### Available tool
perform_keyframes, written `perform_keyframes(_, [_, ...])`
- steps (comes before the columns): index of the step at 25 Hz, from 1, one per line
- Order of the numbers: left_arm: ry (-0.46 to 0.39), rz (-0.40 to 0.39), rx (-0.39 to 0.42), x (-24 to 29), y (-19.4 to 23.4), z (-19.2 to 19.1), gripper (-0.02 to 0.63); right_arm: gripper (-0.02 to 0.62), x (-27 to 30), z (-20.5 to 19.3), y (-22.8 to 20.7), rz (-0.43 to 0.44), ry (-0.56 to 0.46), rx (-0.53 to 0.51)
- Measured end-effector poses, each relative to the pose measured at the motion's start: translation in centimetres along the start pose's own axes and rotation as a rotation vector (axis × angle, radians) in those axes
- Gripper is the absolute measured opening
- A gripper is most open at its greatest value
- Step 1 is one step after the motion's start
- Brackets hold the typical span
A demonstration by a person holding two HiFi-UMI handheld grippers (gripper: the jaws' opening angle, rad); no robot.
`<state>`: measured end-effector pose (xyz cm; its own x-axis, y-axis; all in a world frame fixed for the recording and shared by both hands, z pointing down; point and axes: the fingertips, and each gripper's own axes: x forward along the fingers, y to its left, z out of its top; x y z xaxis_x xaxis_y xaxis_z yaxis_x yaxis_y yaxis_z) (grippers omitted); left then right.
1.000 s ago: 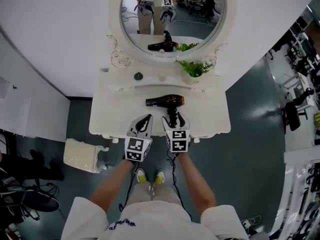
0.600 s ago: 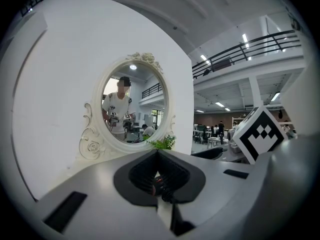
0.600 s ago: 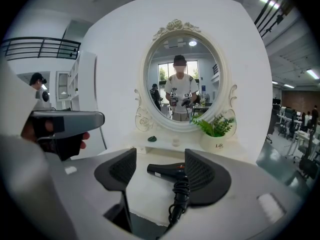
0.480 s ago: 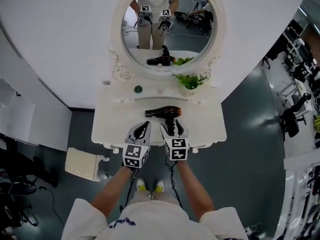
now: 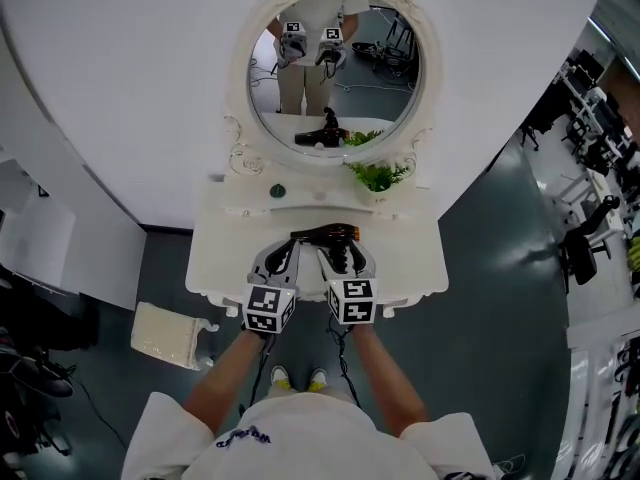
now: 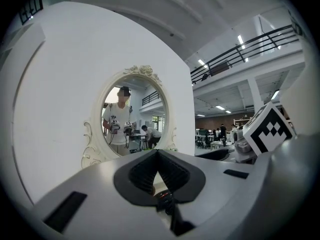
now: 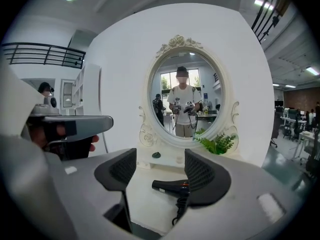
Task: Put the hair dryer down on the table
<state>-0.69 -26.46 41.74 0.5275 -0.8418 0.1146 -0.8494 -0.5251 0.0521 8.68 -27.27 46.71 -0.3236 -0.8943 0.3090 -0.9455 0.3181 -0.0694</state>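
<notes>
Jaws of the left gripper (image 6: 157, 156) were pressed together at their tips, the dark ribbed pads meeting in a narrow inverted V with nothing held between them. The right gripper (image 7: 160, 164) stood wide open and empty, its two black, finely ridged pads well apart on smooth grey plastic bodies. In the right gripper view, the hair dryer (image 7: 172, 186) lay on its side on the table (image 7: 140, 194) beyond that gap, nearer the right-hand pad and touched by neither jaw.

From the head view, both grippers hovered side by side over the front edge of the table (image 5: 410, 258), the left gripper (image 5: 283, 253) just beside the right gripper (image 5: 345, 253), each carrying its marker cube at the rear. The hair dryer (image 5: 325, 234) rested flat on the tabletop just ahead of the tips, its barrel running left to right. It was glossy black with a coppery band toward one end, and its dark cord (image 7: 179, 209) trailed off the table's front edge.

The table was cream-white with a scalloped rim. An oval mirror (image 5: 335, 68) in an ornate scrolled frame rose behind it. A leafy green plant (image 5: 378, 175) stood at the mirror's right foot, and a small dark green knob-like thing (image 5: 277, 191) sat on the low shelf to the left.
</notes>
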Motion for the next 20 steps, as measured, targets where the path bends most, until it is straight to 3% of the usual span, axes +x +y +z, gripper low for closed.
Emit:
perform_keyframes(8, [-0.030, 0.025, 0.029, -0.9, 0.7, 3.4, 0.008, 0.313, -1.5, 4.2, 0.2, 0.002, -0.081, -0.036])
perform_keyframes(20, [-0.094, 0.043, 0.063, -2.7, 1.6, 8.3, 0.008, 0.313, -2.7, 10.1, 3.3, 0.080, -0.163, -0.065])
